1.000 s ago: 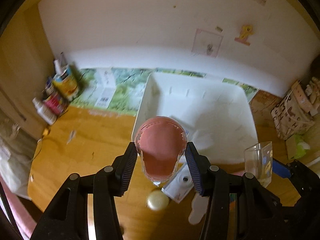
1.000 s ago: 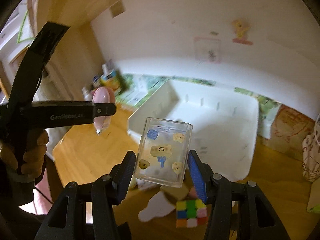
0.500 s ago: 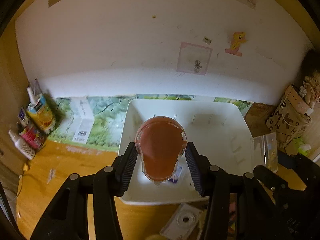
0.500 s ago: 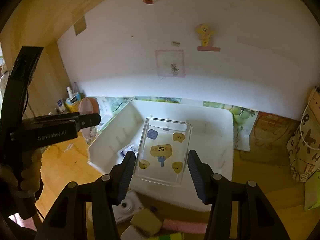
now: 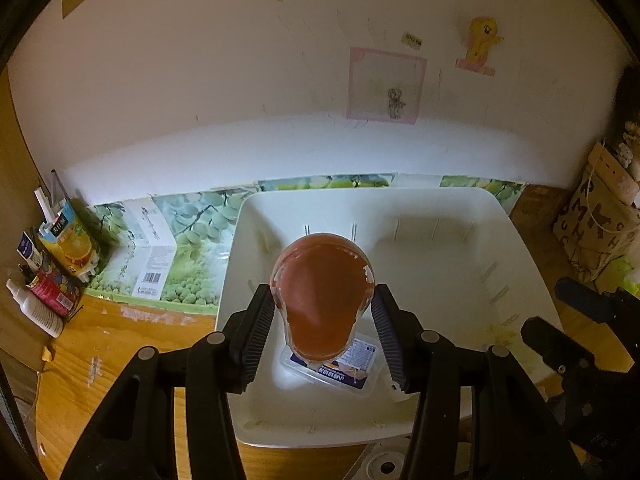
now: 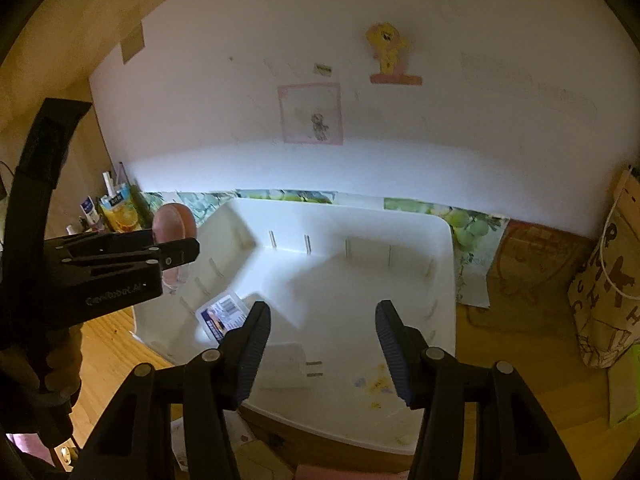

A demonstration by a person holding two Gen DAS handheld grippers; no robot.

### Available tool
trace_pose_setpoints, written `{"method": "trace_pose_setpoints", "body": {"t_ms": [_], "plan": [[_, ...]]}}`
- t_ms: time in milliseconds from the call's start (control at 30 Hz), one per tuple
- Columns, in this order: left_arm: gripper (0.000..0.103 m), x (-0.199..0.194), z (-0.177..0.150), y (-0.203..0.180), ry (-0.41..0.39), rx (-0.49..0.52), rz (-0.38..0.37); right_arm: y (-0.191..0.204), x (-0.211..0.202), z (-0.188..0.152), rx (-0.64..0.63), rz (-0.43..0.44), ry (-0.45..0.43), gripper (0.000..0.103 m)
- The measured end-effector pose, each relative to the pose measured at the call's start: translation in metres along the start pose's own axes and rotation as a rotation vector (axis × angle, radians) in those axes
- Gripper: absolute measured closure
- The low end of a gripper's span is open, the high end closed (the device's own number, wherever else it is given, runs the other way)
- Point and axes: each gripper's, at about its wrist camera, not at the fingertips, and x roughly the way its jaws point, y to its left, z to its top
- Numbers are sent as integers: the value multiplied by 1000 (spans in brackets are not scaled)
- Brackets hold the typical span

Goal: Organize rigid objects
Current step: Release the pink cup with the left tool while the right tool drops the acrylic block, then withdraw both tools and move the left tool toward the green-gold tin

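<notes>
Right hand-held gripper (image 6: 322, 312): jaws just opened, empty; clear printed plastic tumbler (image 6: 288, 364) released, now lying in white plastic tub (image 6: 400, 216); left hand-held gripper (image 5: 322, 304) grasping pink stemmed goblet (image 5: 322, 292) over tub, deposit pending.

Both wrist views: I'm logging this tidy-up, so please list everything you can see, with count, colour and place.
white bin: one, white, on the wooden table by the wall
flat case: one, clear with a blue label, on the bin floor
clear cup: one, see-through with yellow and blue prints, blurred, low in the bin
pink cup: one, pink, above the bin
juice carton: one, orange and blue, far left
paper bag: one, brown with letters, far right
left gripper: black, fingers closed on the pink cup
right gripper: black, open, jaws just been opening, nothing between the fingers
</notes>
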Motion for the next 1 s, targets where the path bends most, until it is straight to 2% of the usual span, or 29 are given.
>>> {"method": "trace_pose_setpoints", "body": {"t_ms": [67,133,433,700,800,1000], "plan": [[30,-1,0,0,5,-4,2,-2,0,0,9,-7,8,34],[26,-7,1,1,-15,-17,0,-2,-3,0,14,-10,3,29],[26,-32,5,6,-38,-48,25,7,-33,6,4,-40,-42,23],[25,-59,2,7,-83,-34,-4,15,-67,7,15,-109,-84,21],[25,-63,-4,6,-68,-17,-4,18,-79,2,31,-147,-90,21],[25,-70,-25,9,-22,16,-71,28,-99,-18,93,-199,-87,21]]}}
